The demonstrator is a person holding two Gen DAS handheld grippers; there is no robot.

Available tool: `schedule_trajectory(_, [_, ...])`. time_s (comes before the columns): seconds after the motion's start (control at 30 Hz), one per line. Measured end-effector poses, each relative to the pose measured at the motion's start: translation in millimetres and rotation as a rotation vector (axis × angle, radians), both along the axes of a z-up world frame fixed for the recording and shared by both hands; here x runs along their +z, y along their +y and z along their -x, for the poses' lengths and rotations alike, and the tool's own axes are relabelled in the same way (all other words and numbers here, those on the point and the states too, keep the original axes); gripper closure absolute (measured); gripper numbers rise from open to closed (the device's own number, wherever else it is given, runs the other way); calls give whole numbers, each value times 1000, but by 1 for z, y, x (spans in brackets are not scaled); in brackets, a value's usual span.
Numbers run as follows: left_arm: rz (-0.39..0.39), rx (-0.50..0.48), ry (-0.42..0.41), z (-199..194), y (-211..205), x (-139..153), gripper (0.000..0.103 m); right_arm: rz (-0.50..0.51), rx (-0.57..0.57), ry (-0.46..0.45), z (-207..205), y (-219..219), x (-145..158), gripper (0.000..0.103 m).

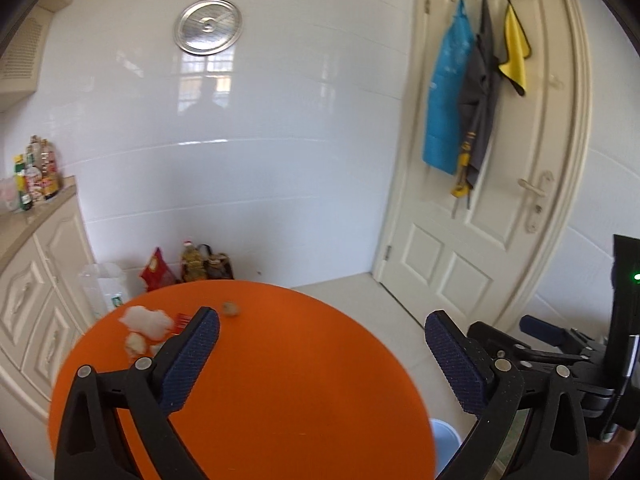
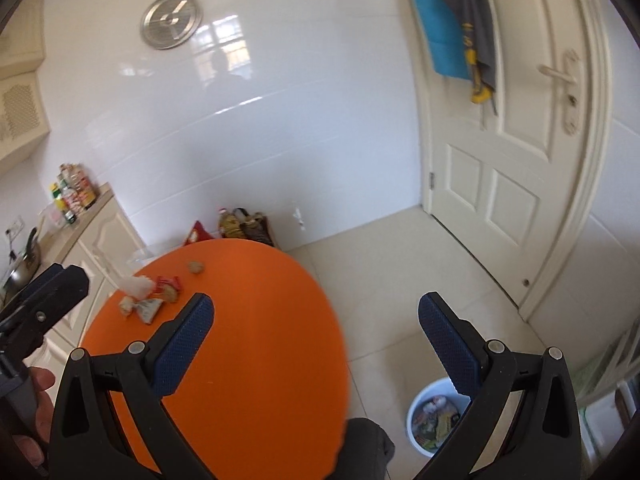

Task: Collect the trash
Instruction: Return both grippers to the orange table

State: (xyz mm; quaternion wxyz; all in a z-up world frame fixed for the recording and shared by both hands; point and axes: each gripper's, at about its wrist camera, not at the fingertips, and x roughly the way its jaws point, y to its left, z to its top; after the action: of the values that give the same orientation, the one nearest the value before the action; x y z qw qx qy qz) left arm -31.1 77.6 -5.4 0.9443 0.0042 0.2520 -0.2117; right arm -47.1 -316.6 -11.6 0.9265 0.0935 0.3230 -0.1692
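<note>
Lying on orange table [image 2: 260,340]: crumpled white tissue [image 2: 134,285], red wrappers [image 2: 168,283] | left gripper [image 1: 322,342], right gripper [image 2: 316,326]: spread wide, empty

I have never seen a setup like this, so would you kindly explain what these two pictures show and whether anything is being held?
A person holds a two-finger gripper in each hand, and each carries a fisheye camera that looks along its fingers. One picture is from the left gripper, the other from the right gripper. Both stand open and hold nothing. Below them is a round orange table with trash at its far edge: crumpled tissue, candy wrappers and a small brown lump. On the floor to the right stands a white bin with trash already in it.
</note>
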Motion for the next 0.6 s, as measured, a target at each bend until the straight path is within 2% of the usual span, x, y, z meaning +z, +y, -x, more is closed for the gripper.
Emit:
schedule_trajectory(0.37, [43, 221, -23, 49, 62, -2, 1, 79, 194, -54, -36, 94, 16, 0])
schedule_trajectory(0.6, [22, 332, -14, 75, 89, -13, 1, 106, 294, -79, -56, 136, 13, 0])
